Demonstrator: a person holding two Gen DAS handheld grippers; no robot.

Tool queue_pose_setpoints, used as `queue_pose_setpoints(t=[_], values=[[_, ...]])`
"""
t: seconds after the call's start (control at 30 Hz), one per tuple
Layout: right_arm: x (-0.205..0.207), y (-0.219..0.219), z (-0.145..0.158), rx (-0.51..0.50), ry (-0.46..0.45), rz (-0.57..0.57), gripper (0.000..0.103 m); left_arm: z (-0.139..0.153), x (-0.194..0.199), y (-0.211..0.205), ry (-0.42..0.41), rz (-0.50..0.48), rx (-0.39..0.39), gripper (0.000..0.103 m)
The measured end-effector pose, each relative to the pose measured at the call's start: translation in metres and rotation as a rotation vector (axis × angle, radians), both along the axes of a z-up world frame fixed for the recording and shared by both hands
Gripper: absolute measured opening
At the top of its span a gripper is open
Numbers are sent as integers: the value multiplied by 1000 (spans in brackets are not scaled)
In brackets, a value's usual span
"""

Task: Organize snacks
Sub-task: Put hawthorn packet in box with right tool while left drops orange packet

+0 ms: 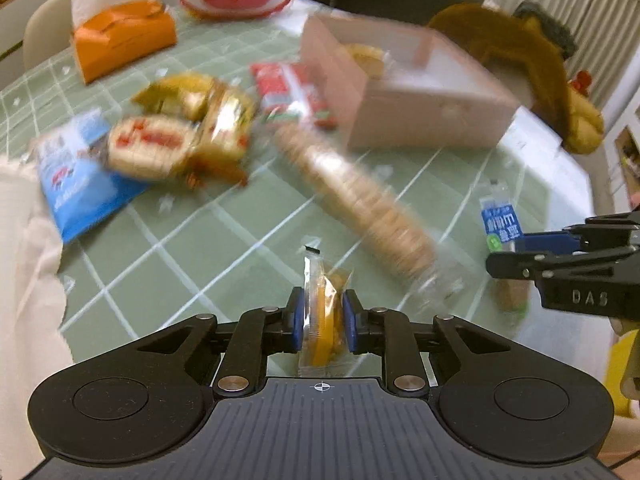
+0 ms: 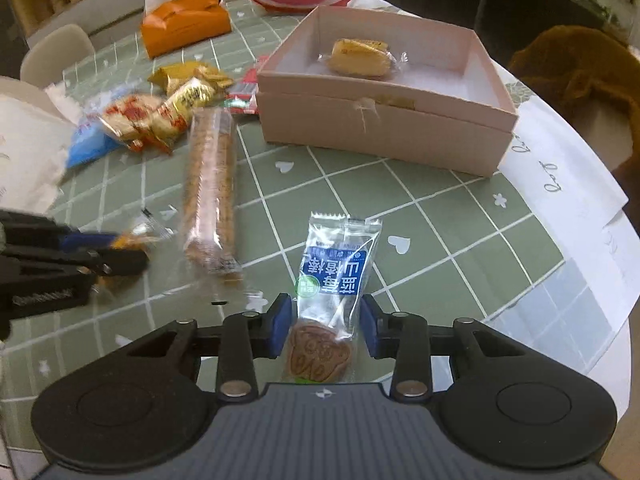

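My left gripper (image 1: 323, 322) pinches a small clear-wrapped yellow snack (image 1: 324, 320) upright between its blue pads, above a green checked tablecloth (image 1: 200, 248). Ahead, blurred, lies a long sleeve of round crackers (image 1: 356, 200), with a heap of packets (image 1: 176, 136) to its left. A pink open box (image 1: 404, 92) sits beyond. My right gripper (image 1: 560, 264) enters from the right edge, over a blue-labelled packet (image 1: 500, 224).
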State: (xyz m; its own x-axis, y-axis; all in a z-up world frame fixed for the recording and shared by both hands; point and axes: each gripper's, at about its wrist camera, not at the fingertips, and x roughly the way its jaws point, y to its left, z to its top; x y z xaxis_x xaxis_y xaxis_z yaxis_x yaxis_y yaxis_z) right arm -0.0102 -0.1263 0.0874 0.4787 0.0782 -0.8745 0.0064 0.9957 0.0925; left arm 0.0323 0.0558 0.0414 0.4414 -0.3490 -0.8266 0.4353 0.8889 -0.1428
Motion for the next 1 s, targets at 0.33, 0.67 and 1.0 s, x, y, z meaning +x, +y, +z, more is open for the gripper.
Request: queue_pose_setpoints(t=[0.33,0.67,1.0], values=[[52,-67,177,47,-352,-56,36,161,40,-58,-285,-134,-194,24],[113,-107,173,26,-349,-81,36,101,166,-118,-38,-43,-390,26],[156,-129,84,134,-137,-107,36,45,178,-71,2,156,-301,26]])
